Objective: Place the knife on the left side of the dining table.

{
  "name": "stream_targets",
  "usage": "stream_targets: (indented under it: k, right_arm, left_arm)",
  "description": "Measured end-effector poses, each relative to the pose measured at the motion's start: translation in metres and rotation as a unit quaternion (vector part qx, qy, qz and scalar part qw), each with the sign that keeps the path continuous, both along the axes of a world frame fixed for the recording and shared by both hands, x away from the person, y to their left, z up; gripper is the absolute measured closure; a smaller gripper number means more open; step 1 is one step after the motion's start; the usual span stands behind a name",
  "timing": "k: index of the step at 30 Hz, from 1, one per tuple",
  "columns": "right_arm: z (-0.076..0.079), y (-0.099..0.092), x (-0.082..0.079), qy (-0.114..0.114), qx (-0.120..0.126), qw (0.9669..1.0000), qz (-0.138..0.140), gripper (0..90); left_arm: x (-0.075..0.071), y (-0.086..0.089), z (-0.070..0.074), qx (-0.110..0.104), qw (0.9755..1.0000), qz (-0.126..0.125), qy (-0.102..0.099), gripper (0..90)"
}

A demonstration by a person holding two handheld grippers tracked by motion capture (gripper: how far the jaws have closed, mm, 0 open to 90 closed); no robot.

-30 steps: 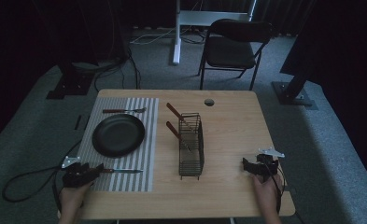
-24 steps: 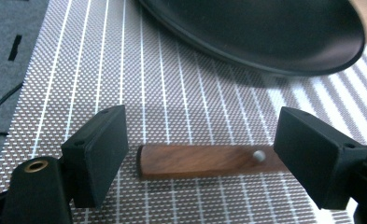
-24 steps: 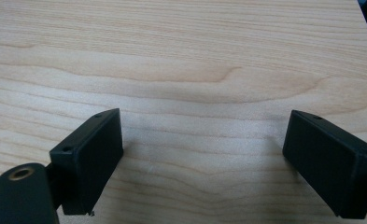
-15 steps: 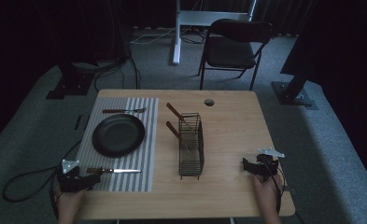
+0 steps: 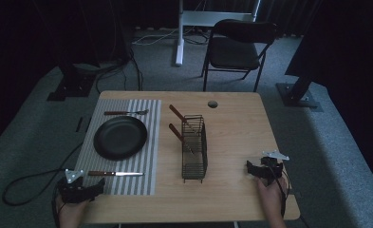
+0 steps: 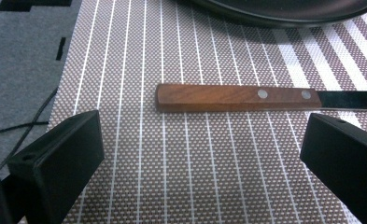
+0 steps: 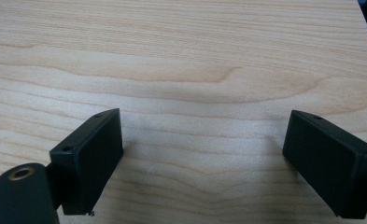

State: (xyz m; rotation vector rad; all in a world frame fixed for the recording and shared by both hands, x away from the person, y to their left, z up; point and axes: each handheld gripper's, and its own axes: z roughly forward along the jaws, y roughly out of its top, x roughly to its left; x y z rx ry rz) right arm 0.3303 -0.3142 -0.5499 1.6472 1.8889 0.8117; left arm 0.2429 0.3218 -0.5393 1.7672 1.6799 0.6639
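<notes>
A light wooden table [image 5: 236, 137] stands on grey carpet, with a dark folding chair [image 5: 236, 47] beyond its far edge. A striped placemat [image 5: 127, 185] covers the left part of the tabletop. On the mat sits a round black plate [image 5: 120, 137], about midway along it. Near the middle of the table, just right of the mat, stands a black wire basket [image 5: 194, 152], long side running near to far, with two wooden-handled utensils [image 5: 175, 132] leaning out of it toward the far left. A fork [image 5: 125, 112] with a wooden handle lies across the far end of the mat, beyond the plate. A knife [image 5: 115, 174] lies across the near end of the mat, handle to the left, blade pointing right; in the left gripper view its brown riveted handle [image 6: 237, 97] lies crosswise just ahead of the jaws, with the plate's rim [image 6: 284, 9] farther on.

The left gripper [image 5: 79, 190] is held at the near left corner of the table, just off the mat's near left corner and close to the knife handle without touching it; its jaws are spread wide with nothing between them. The right gripper [image 5: 262, 170] rests near the near right edge, well apart from the basket, jaws likewise spread wide over bare wood [image 7: 195, 60]
</notes>
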Motion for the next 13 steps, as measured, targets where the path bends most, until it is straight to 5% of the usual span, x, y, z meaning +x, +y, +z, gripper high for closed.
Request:
stream_targets:
  k: [13]
  right_arm:
    - [0.0000,0.0000,0.0000,0.000,0.000,1.0000,0.000,11.1]
  left_arm:
    - [-0.0047,-0.0013,-0.0049,0.005,0.9999,-0.011,0.003,0.3]
